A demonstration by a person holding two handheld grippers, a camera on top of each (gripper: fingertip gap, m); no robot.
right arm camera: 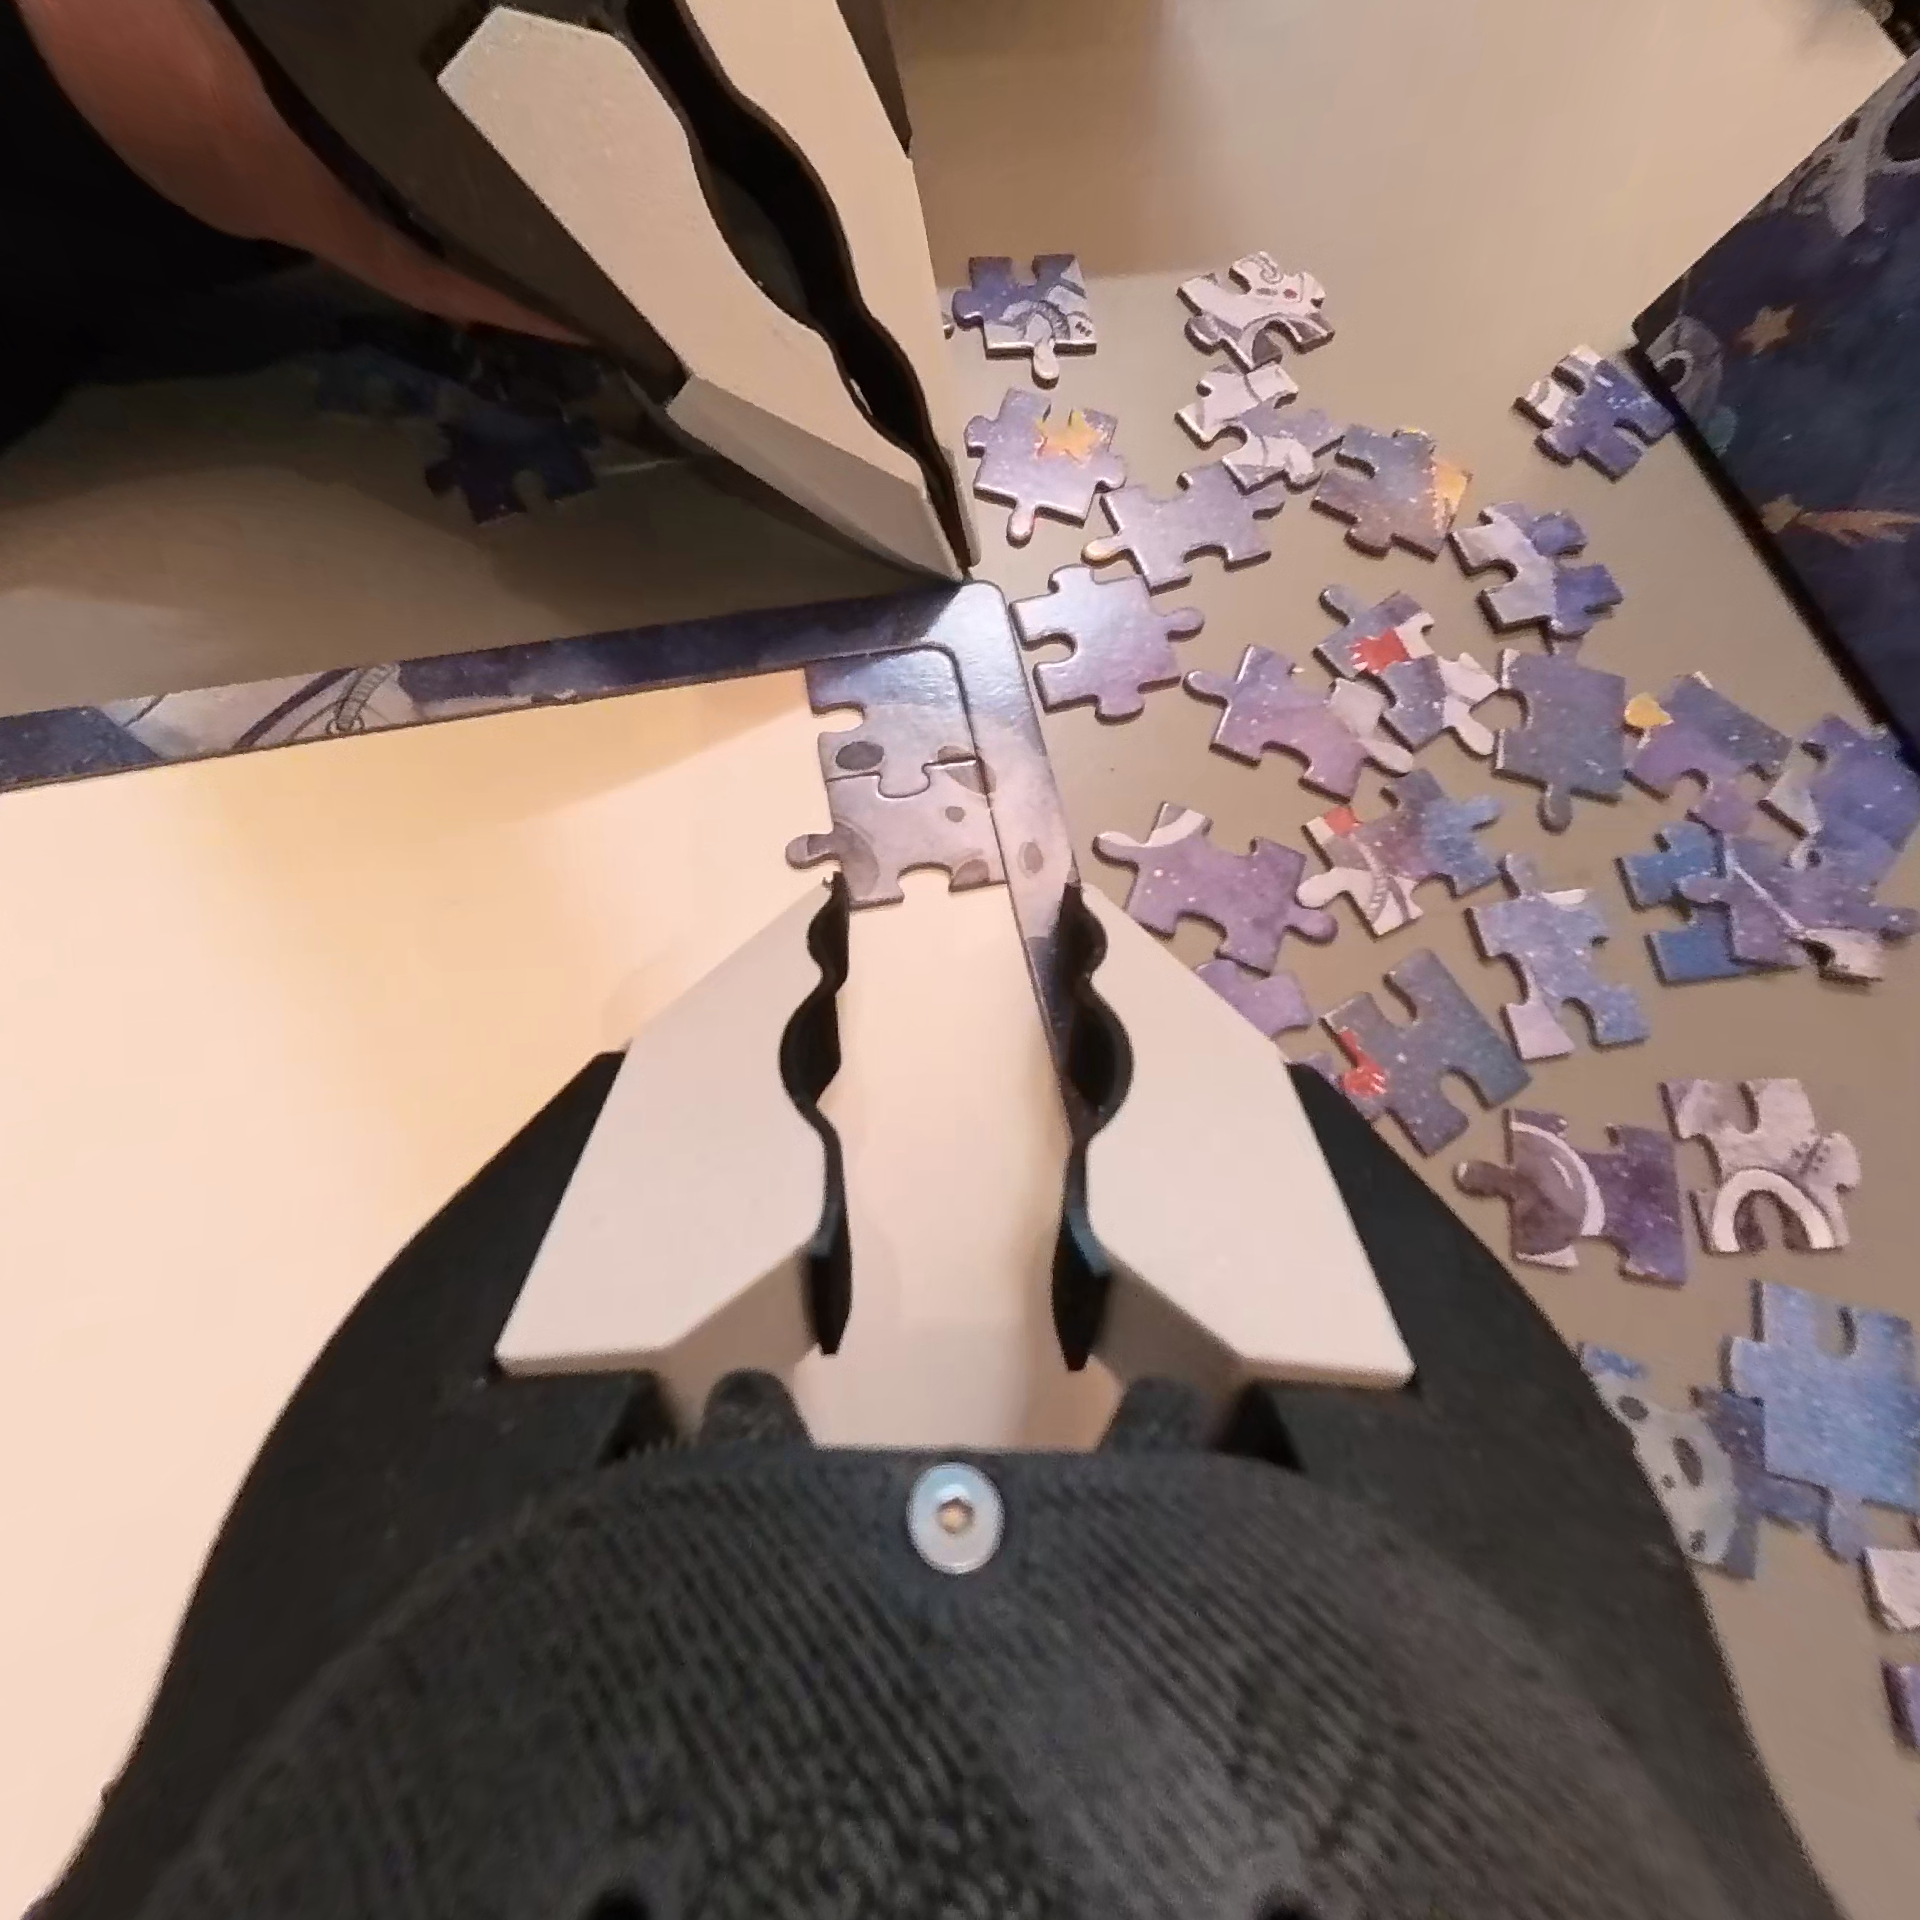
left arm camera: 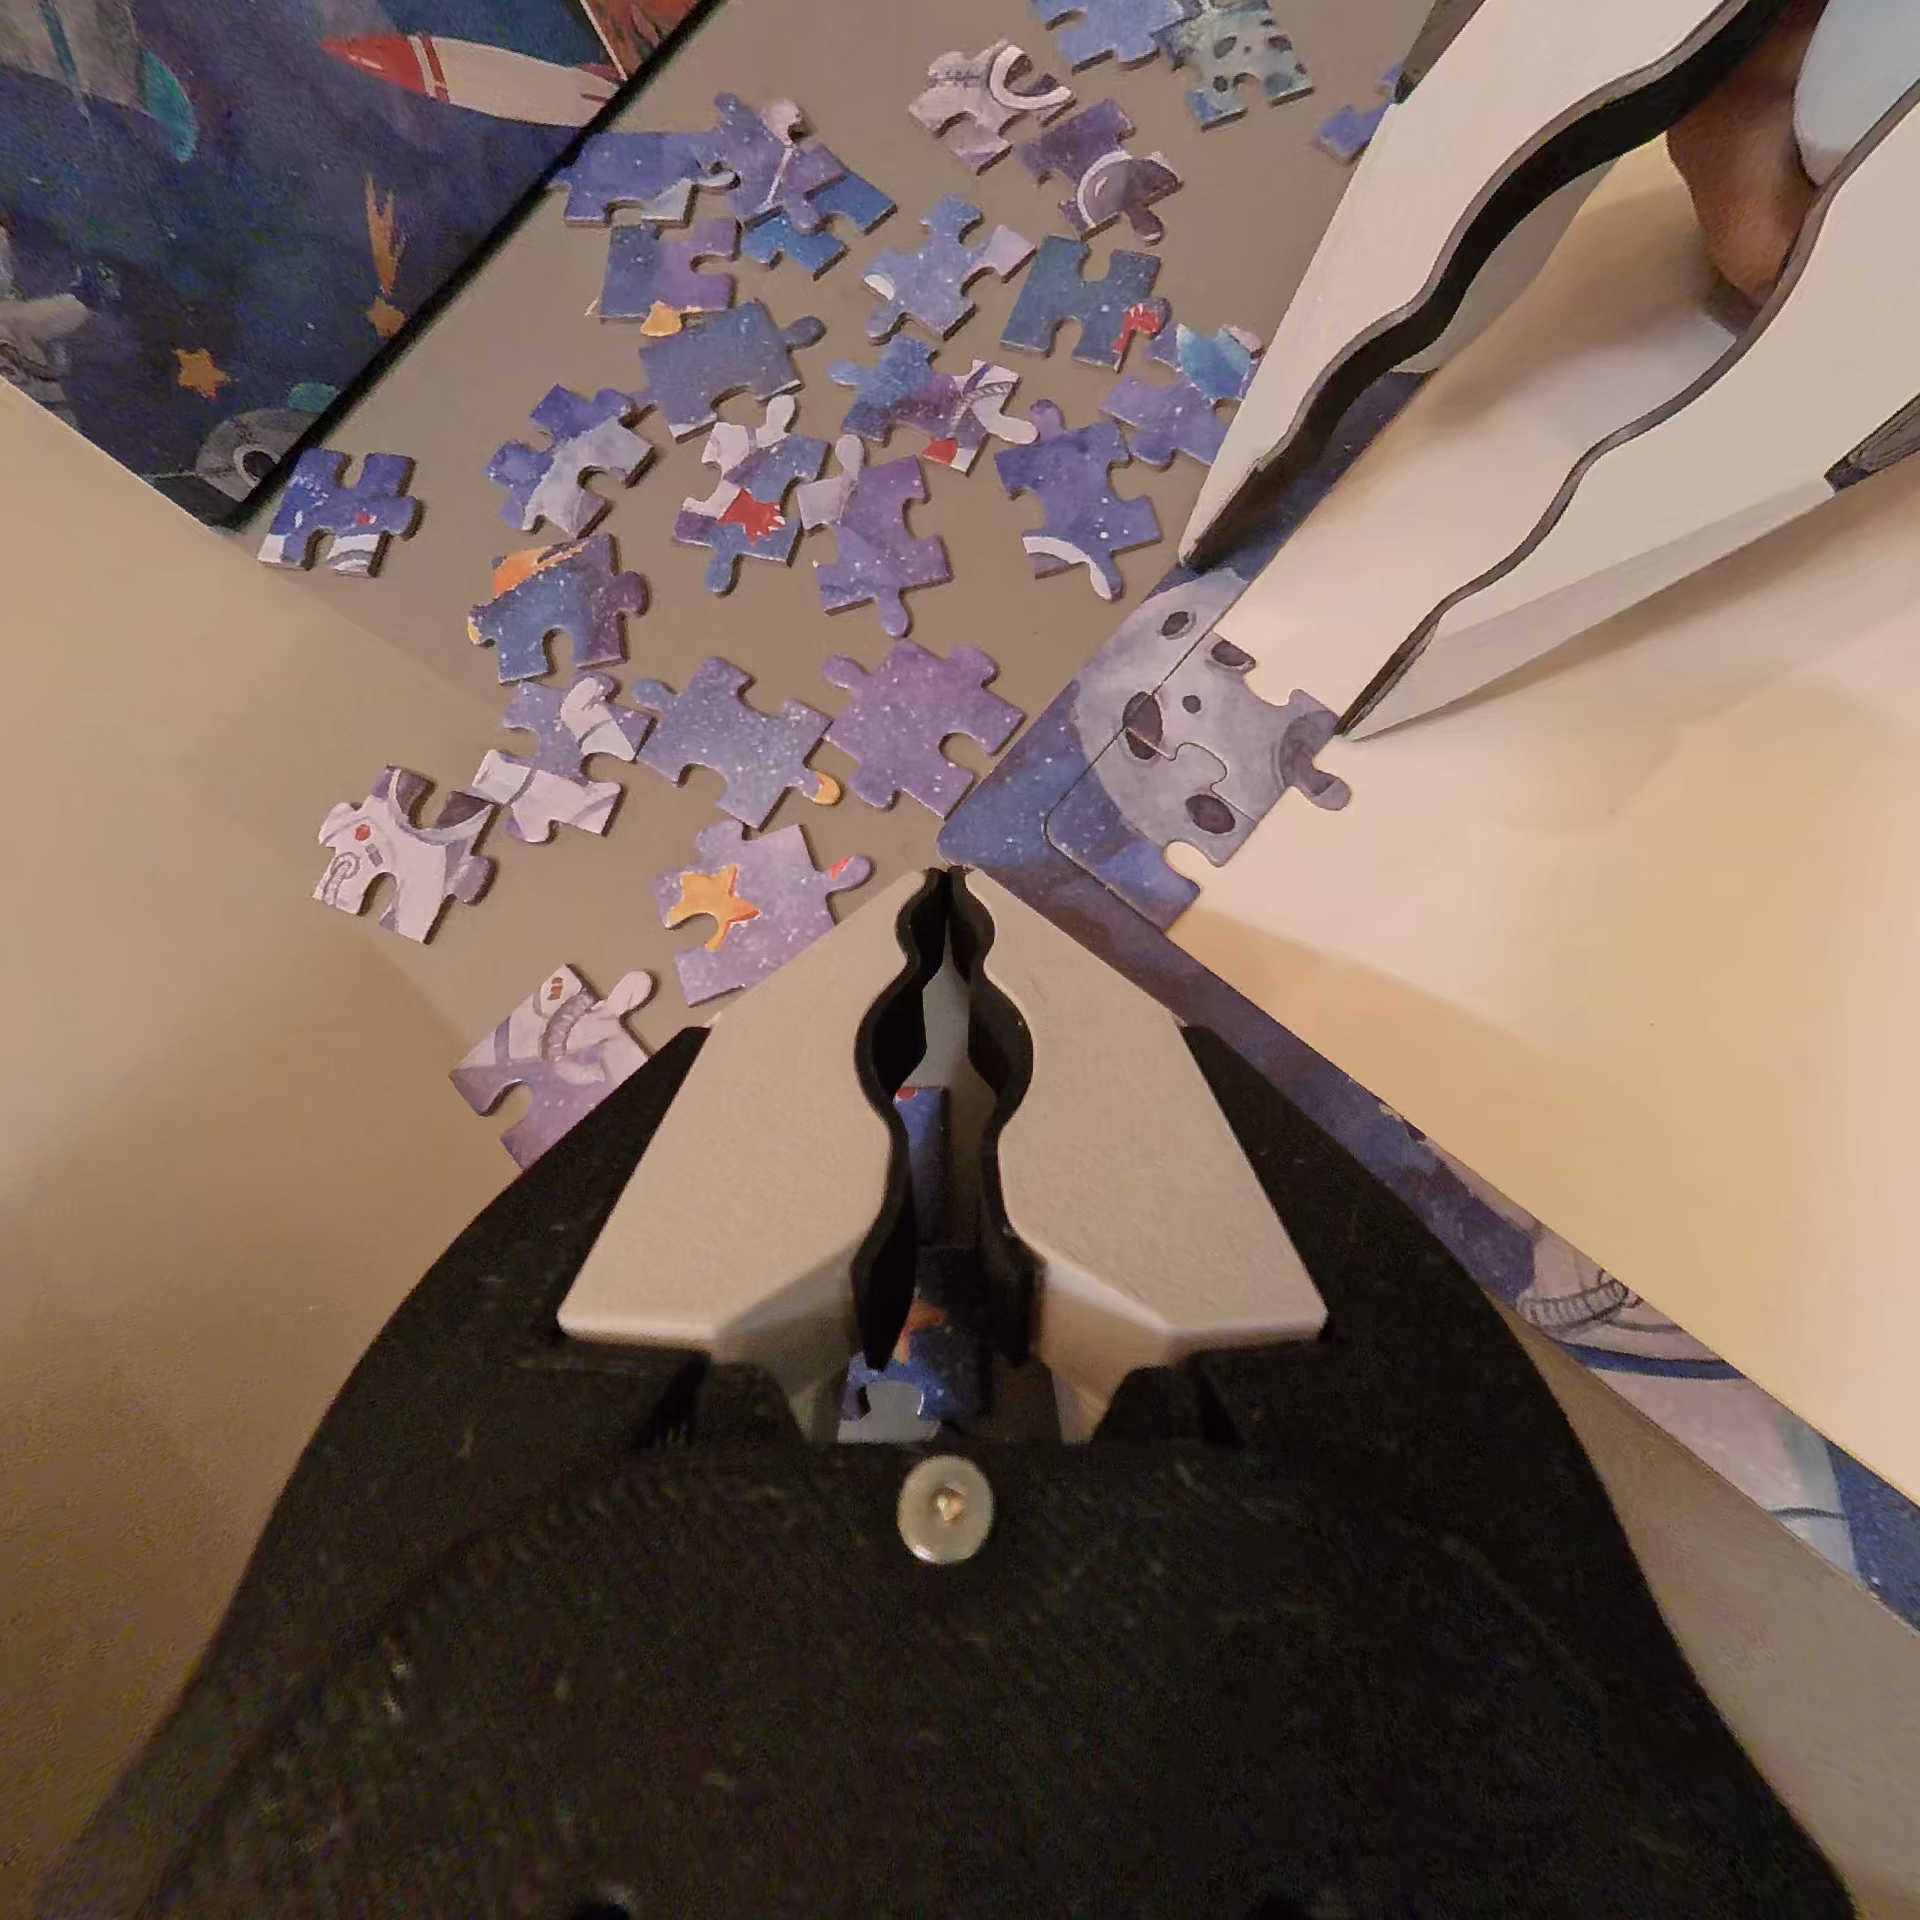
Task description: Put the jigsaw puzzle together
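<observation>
- Puzzle piece (left arm camera: 920, 1340) behind the closed fingers of the left hand-held gripper (left arm camera: 951, 883): only blue slivers show through the gaps; shape and picture not readable.
- Puzzle frame (right arm camera: 312, 681): cut off by the left edge in the right wrist view; its right border partly covered by the right hand-held gripper (right arm camera: 951, 904).
- Picture board (left arm camera: 208, 208) at top left of the left wrist view: cropped by the edges, full image not visible.
- Loose pieces (right arm camera: 1808, 1455) at the lower right edge of the right wrist view: blurred, cut off, outlines unclear.
- A hand (left arm camera: 1745, 208) behind the far gripper: mostly hidden.
</observation>
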